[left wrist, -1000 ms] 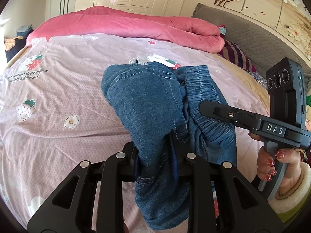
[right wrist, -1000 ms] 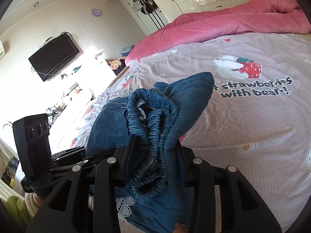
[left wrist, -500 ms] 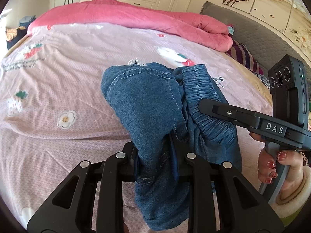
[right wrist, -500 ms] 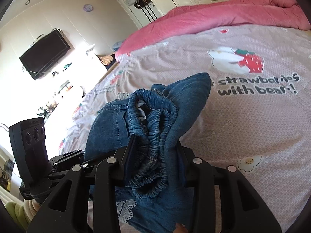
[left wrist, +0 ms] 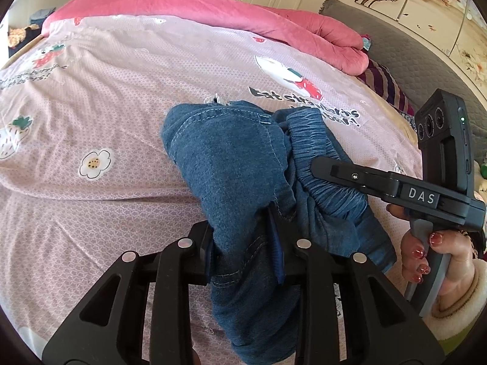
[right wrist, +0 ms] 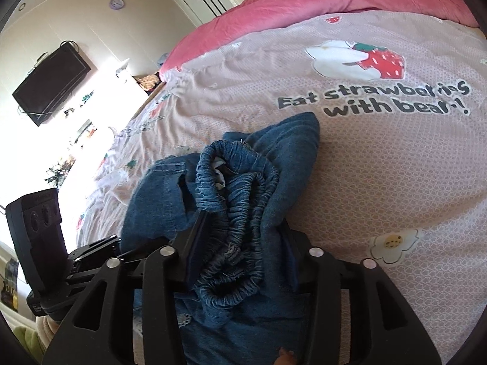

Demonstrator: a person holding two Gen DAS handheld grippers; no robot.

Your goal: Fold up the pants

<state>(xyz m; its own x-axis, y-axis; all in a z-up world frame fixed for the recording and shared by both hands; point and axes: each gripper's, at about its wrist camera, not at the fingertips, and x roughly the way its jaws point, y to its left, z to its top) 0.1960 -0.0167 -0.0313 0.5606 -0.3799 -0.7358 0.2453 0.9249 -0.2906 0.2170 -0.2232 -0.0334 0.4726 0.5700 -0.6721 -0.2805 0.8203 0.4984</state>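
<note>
Now lower, both claws looser on pants (left wrist: 231,164).

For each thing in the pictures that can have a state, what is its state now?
denim pants: bunched, between the jaws of both grippers
left gripper: jaws opening, denim between them
right gripper: jaws opening, elastic waistband between them
pink quilt: heaped at far edge
television: screen dark
</note>
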